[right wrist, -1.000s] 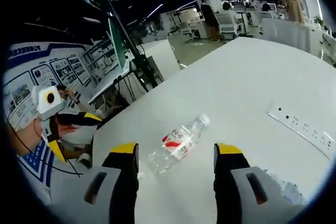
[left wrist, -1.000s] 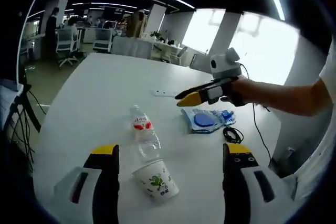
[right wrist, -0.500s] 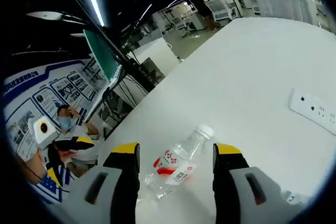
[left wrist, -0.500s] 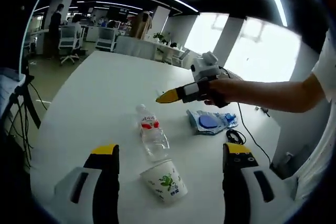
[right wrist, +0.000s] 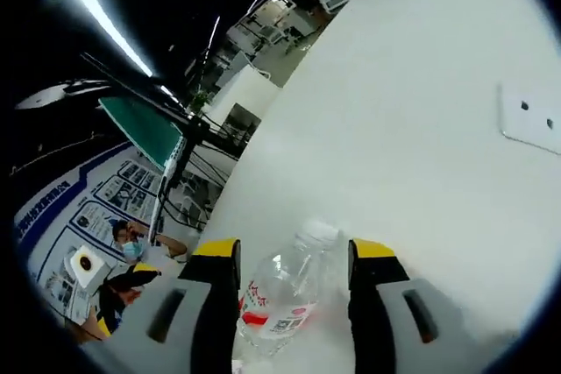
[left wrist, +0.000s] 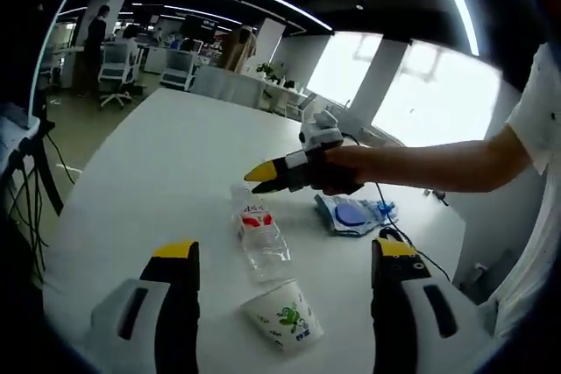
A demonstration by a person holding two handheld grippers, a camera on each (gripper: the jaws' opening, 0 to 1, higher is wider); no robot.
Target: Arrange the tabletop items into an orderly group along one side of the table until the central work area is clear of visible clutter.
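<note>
While the clutter is not yet grouped: the water bottle (left wrist: 261,236) lies on its side in the middle of the white bench (left wrist: 149,164), and the coming grasp turns on it.
Nearer tool: the right tool (right wrist: 294,256), judged from the bottle (right wrist: 282,291) sitting between its two jaws at 6 o'clock of the right gripper view.
Right tool state: jaws spread to either side of the bottle, nothing clamped yet.
Bottle axis: runs forward along the jaws, cap end towards 12 o'clock, red label towards 6 o'clock.
Same pair seen from the left gripper view: the right tool (left wrist: 263,175) hangs over the cap end of the bottle.
Left tool (left wrist: 285,256): released, holding nothing; the bottle lies ahead of it towards 12 o'clock.
Paper cup (left wrist: 284,320): on its side between the left jaws, touching or just beside the bottle's base.
Blue packet (left wrist: 352,214): at 2 o'clock, well apart from the bottle.
Power strip (right wrist: 531,120): at 3 o'clock on the bench.
</note>
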